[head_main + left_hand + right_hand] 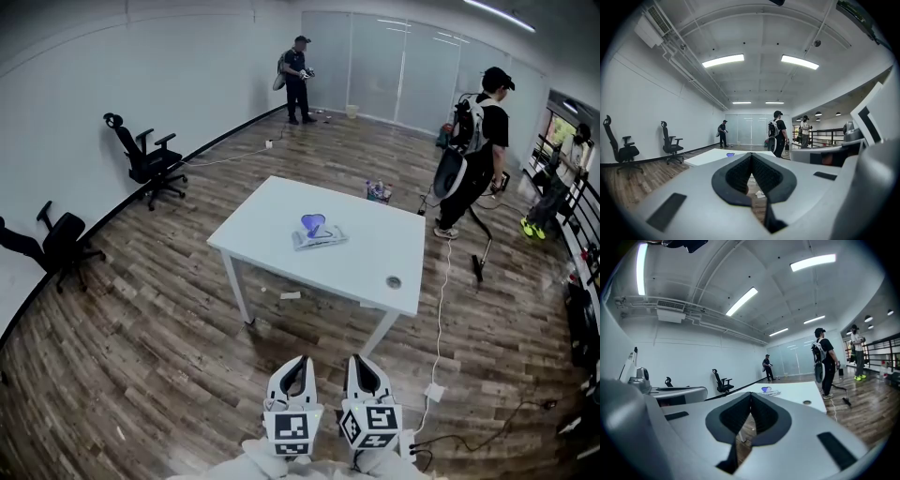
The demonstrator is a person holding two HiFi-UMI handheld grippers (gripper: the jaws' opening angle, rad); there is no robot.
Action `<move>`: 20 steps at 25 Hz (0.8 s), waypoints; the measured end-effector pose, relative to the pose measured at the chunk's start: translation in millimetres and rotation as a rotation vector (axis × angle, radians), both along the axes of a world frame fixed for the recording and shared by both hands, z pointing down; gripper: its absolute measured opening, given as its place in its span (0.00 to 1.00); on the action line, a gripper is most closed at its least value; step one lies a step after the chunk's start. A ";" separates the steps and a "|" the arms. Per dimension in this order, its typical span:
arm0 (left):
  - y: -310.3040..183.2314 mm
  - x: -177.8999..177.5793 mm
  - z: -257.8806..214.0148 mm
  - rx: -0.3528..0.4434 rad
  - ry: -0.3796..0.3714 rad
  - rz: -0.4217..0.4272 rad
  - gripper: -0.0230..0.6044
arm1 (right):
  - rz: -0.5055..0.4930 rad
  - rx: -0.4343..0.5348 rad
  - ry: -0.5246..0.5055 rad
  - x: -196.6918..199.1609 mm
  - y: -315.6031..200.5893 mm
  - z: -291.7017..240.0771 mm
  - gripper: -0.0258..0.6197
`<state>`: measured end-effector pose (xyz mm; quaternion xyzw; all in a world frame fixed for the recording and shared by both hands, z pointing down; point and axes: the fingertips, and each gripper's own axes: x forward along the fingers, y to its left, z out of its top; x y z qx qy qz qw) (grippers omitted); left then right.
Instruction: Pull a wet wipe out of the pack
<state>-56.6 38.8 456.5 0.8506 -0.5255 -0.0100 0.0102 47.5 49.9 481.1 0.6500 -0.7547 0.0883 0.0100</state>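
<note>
"Well short of the table (281,202), the left gripper (298,361) and right gripper (362,360) hang side by side, jaws pressed together on nothing."

"So nothing's begun?"

"I'd say it's only the approach — the wet wipe pack (319,237) lies at the table's middle, a bluish tuft (312,223), likely a wipe, poking up from it. Next they must close in — one claw to steady the pack, the other to open and pinch that tuft."
</note>
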 end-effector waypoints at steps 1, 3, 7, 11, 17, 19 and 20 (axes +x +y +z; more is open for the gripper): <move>-1.9 -1.0 -0.5 0.000 -0.005 0.004 0.04 | 0.005 0.000 -0.002 -0.4 -1.9 -0.9 0.05; -3.7 -2.0 -1.6 -0.001 -0.007 0.007 0.04 | 0.010 -0.005 -0.002 -0.3 -3.5 -2.2 0.05; -0.7 -0.5 -2.2 -0.004 0.001 0.002 0.04 | 0.008 -0.029 0.002 1.3 -2.6 1.1 0.05; 2.8 -1.3 -2.6 -0.006 0.006 0.000 0.04 | 0.006 -0.040 -0.007 0.5 -3.5 2.9 0.05; 2.6 -3.9 1.3 -0.009 0.004 -0.016 0.04 | -0.006 -0.049 -0.008 -0.1 -6.2 6.3 0.05; 1.6 -4.9 0.9 -0.004 0.002 -0.020 0.04 | -0.011 -0.049 -0.012 -0.8 -7.8 7.6 0.05; 0.5 -5.2 0.2 -0.001 0.001 -0.022 0.04 | -0.012 -0.048 -0.015 -1.0 -9.4 7.9 0.05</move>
